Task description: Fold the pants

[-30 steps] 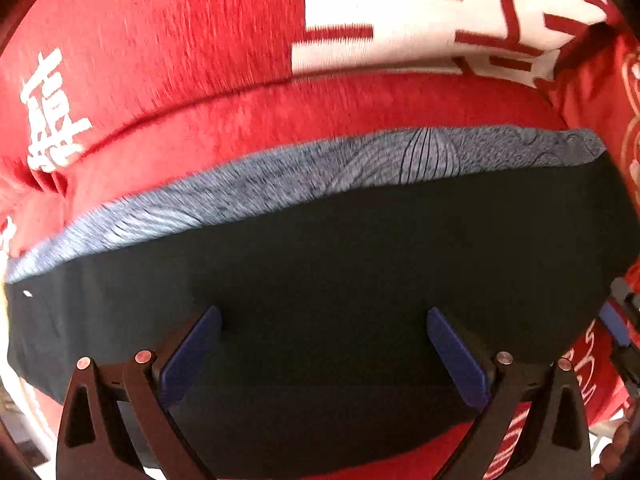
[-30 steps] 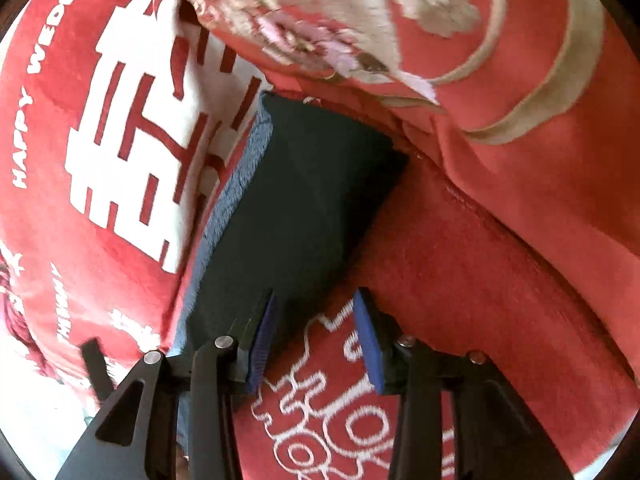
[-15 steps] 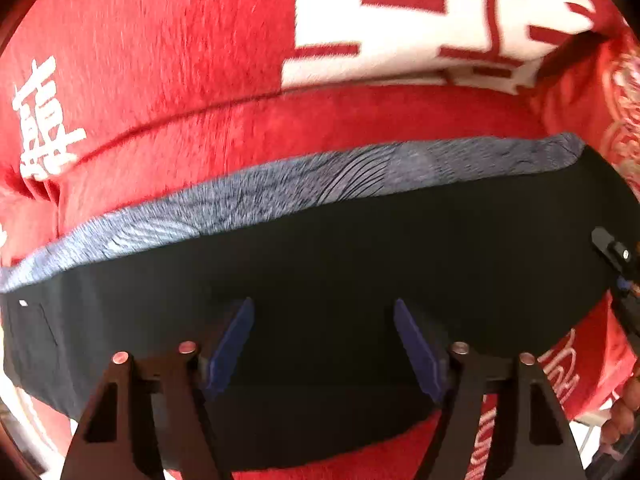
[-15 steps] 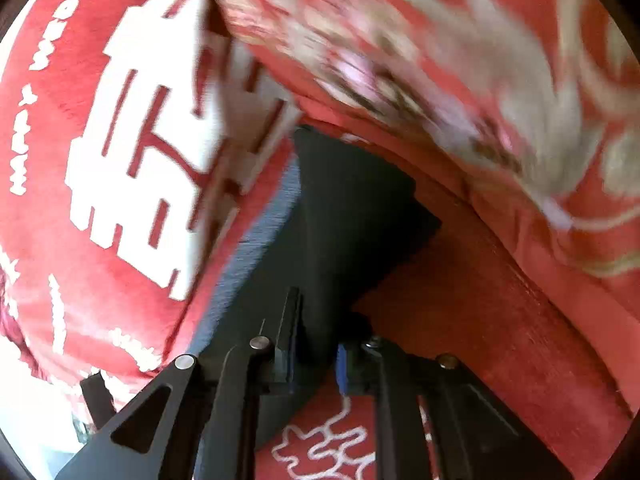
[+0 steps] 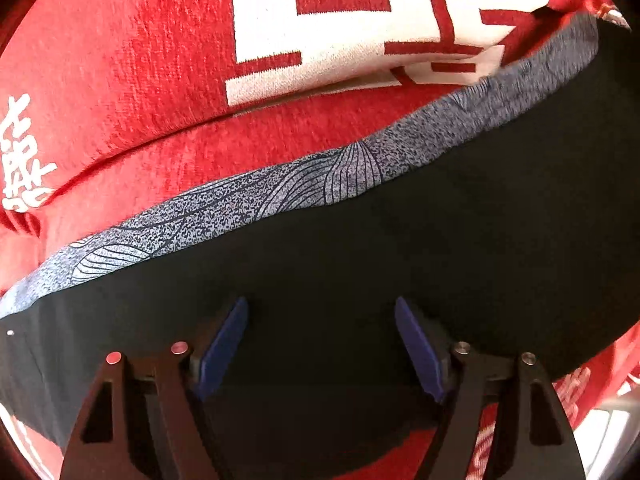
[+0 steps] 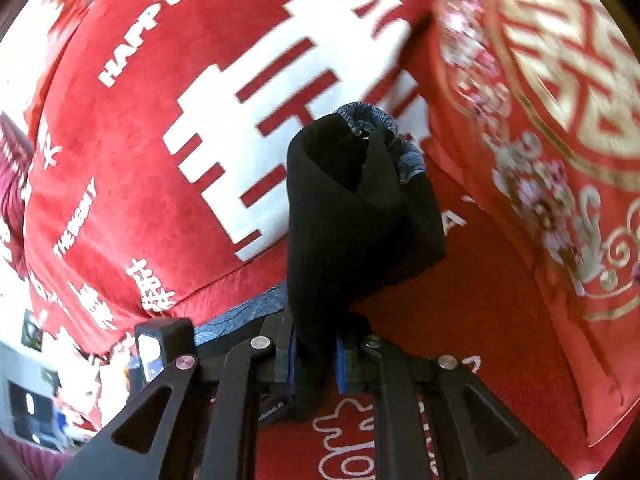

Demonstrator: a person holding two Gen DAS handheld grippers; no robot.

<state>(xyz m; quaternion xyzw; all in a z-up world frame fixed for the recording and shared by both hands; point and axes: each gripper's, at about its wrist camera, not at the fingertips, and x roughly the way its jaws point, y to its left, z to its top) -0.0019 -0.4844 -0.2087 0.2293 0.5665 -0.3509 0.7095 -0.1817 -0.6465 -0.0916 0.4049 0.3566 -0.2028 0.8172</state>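
red cushion (image 6: 560, 160) close right of pants (image 6: 352, 220), probably little room

Pants (image 5: 360, 280) were matt black cloth, smooth, w/ a speckled grey printed band. Red blanket (image 5: 140, 80) looked plush, short-napped, w/ white woven characters. Left tongs (image 5: 320, 344) & right tongs (image 6: 314, 364): matt black plastic, blue rubbery pads (image 5: 220, 344), shiny metal rivets.

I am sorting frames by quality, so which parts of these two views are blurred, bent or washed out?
Left wrist view: sharp, the black pants with grey patterned waistband bow under fisheye distortion; open left gripper. Right wrist view: the red pillow with gold embroidery is motion-smeared, the lower left corner washes out, the right gripper grips the pants sharply.
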